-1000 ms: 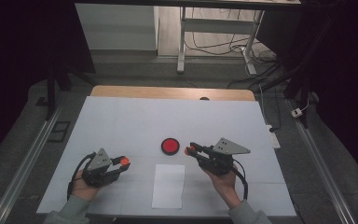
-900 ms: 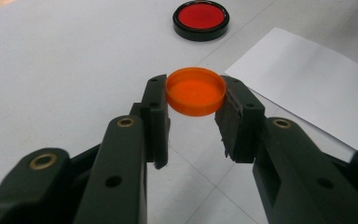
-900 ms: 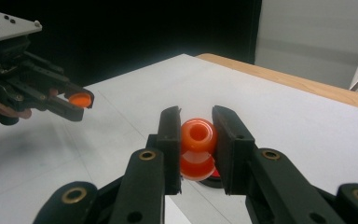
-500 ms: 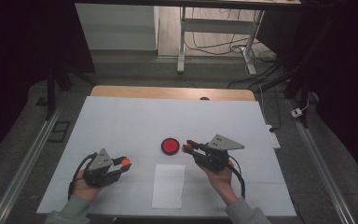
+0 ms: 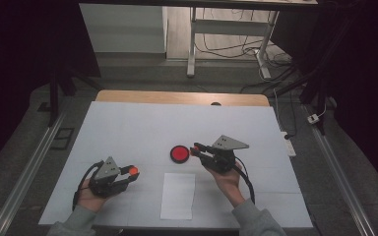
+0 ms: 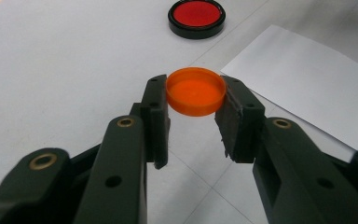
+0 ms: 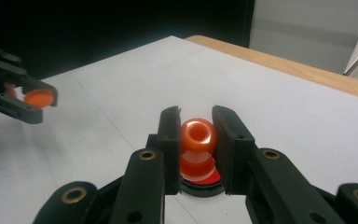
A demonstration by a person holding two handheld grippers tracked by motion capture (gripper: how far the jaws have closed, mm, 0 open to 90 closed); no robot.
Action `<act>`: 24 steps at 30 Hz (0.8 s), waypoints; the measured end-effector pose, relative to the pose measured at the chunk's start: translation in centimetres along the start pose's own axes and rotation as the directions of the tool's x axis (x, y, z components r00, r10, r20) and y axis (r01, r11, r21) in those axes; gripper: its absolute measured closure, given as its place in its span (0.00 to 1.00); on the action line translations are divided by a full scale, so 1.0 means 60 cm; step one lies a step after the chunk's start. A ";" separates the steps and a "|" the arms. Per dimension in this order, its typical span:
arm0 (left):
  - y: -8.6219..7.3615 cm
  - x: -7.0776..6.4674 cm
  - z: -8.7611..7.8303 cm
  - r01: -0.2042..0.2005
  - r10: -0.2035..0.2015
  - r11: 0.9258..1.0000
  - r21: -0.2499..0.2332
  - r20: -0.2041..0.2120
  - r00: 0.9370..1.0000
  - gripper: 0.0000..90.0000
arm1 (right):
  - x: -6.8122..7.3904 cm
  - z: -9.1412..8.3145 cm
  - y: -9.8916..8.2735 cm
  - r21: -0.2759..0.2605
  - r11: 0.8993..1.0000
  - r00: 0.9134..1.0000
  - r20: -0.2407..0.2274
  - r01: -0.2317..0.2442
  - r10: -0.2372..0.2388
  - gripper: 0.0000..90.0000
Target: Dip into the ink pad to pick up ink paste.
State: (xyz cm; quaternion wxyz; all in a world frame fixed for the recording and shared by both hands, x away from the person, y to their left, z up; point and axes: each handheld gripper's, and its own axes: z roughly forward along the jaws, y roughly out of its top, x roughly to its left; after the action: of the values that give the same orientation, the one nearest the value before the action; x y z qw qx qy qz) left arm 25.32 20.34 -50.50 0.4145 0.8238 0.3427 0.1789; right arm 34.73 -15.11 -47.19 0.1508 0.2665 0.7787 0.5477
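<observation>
White tabletop (image 5: 128, 128) carries a sheet of paper (image 5: 178, 195) at the near edge and a black-rimmed red dish (image 5: 179, 154) beyond it. Right gripper (image 7: 197, 135) has its fingers clamped on an orange stamp-like piece with a hollow top (image 7: 197, 134), held directly over the dish. Left gripper (image 6: 196, 100), well apart to the left, has its fingers closed on an orange cap (image 6: 196, 90) above the tabletop.

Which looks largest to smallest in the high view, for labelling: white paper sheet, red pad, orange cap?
1. white paper sheet
2. red pad
3. orange cap, partly hidden by the left gripper fingers.
</observation>
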 end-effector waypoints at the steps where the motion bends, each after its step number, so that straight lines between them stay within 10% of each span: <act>1: 0.000 0.000 0.000 0.000 0.000 1.000 0.000 0.000 1.000 0.72 | -0.001 0.004 0.000 0.004 1.000 1.000 0.003 -0.001 0.001 0.81; 24: 0.000 0.000 0.002 -0.001 0.001 1.000 0.007 0.006 1.000 0.72 | -0.017 0.078 -0.009 0.089 0.996 1.000 0.015 -0.015 0.013 0.81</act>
State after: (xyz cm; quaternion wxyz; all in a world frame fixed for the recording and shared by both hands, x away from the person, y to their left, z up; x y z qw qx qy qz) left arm 25.42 20.28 -50.58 0.4128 0.8258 0.3418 0.1755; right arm 37.92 -12.22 -49.40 0.1405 0.2824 0.7993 0.5115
